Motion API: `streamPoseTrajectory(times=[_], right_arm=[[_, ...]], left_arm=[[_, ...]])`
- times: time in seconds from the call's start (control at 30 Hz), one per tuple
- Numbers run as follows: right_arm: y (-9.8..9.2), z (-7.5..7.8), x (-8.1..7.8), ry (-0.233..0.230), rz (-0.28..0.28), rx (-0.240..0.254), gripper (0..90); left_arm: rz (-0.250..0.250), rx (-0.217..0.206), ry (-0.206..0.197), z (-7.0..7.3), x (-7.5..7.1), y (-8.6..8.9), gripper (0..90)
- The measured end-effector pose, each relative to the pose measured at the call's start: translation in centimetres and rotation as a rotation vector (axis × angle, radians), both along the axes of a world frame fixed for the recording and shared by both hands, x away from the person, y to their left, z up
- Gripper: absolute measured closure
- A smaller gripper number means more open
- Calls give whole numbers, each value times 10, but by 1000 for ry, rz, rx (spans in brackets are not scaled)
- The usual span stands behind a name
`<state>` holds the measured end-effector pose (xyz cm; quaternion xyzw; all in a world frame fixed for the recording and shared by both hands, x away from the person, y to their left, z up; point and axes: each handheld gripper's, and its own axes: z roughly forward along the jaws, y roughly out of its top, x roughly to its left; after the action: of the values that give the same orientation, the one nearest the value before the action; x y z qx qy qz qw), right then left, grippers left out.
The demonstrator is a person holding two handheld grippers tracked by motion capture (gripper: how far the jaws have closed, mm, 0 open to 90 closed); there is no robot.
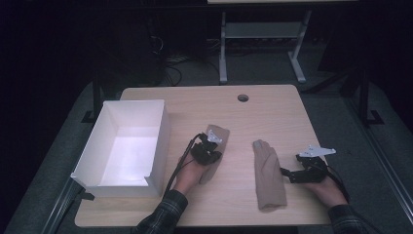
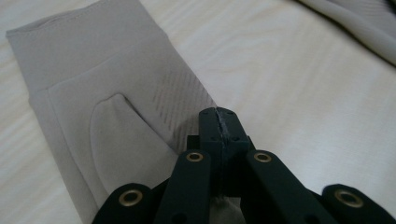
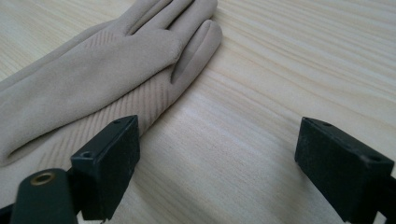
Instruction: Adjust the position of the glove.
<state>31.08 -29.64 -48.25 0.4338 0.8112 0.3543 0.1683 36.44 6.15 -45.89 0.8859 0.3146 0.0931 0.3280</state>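
High view: two beige gloves on table [image 1: 272, 102]. Left glove [image 1: 217, 136] beside white box [image 1: 160, 141], long axis running away from person, near edge clamped in closed fingers of left gripper [image 1: 212, 155]. Right glove [image 1: 269, 173] lying lengthwise, just left of right gripper [image 1: 288, 174]; fingers wide open, empty, levelled sideways at glove's edge. Left forearm reaching in from below.

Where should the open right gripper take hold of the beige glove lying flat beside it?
Probably the glove edge nearest the right gripper, coming in low from that side. It lies flat on the table, so one jaw must slide under the thin edge.
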Motion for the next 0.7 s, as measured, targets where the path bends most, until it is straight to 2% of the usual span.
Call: streamPoseTrajectory(times=[0.07,0.23,0.3,0.33,0.4,0.63,0.7], right_arm=[[0,0,0,0,0,0,136],[0,0,0,-1,0,0,136],[0,0,0,0,0,0,136],[0,0,0,1,0,0,136],[0,0,0,1,0,0,136],[0,0,0,0,0,0,136],[0,0,0,0,0,0,137]], left_arm=[[-22,-22,17,-1,-9,-2,898],[-62,-19,27,0,-22,-3,898],[-77,-16,33,0,-26,-3,898],[-72,-30,39,0,-28,-4,898],[-82,-22,40,1,-28,-4,897],[-104,-55,23,18,-46,4,897],[-105,-60,31,20,-49,7,897]])
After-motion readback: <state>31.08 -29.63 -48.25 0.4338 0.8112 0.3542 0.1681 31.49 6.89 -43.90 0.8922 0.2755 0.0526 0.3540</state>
